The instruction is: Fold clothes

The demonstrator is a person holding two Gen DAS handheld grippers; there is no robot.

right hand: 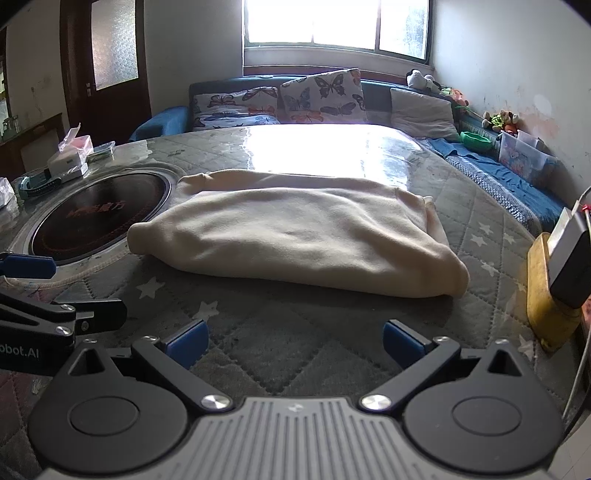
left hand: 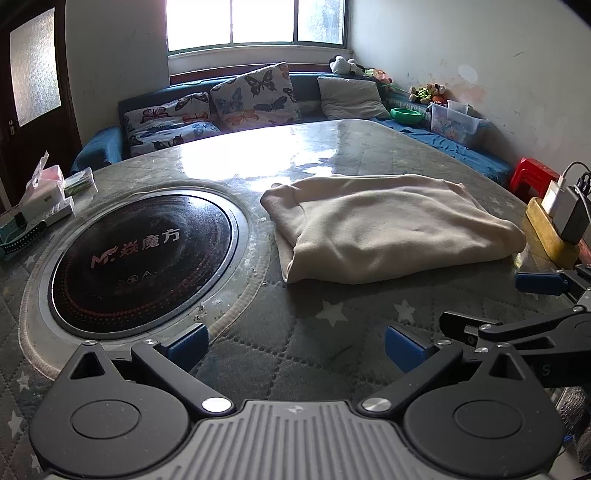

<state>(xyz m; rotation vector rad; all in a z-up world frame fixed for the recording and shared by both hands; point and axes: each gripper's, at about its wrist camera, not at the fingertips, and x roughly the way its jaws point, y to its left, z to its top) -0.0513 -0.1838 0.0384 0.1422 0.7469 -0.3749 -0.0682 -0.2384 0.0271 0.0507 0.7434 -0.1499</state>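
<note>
A cream garment (left hand: 391,225), folded into a thick, rough rectangle, lies on a round table (left hand: 295,369) covered with a grey quilted, star-printed cloth under a clear sheet, just beside the black induction hob (left hand: 142,254) sunk into the tabletop. One folded edge of the garment nearly reaches the hob's metal rim, though whether it touches cannot be told from either view.

The left gripper (left hand: 295,345) hovers low over the near side of the table with its blue-padded fingers spread wide and nothing between them. The right gripper (right hand: 295,341) sits alongside, likewise wide open and empty, its blue pads (right hand: 400,339) pointing at the near fold of the garment without touching it. Each tool shows at the edge of the other's camera.

At the table's left edge stand a white box (left hand: 46,201) and a few small packets; at its right edge a yellow block (left hand: 550,232) carries a plugged-in charger (left hand: 570,218). Beyond the table a blue sofa (left hand: 476,155) wraps the corner under a bright window (left hand: 255,22), holding butterfly-print cushions (left hand: 255,96), a grey cushion (left hand: 351,98), soft toys (left hand: 426,92), a green bowl (left hand: 406,116) and a clear storage bin (left hand: 456,123). A red stool (left hand: 532,177) stands near the wall, and a dark door (left hand: 33,74) with frosted glass closes the left side.
</note>
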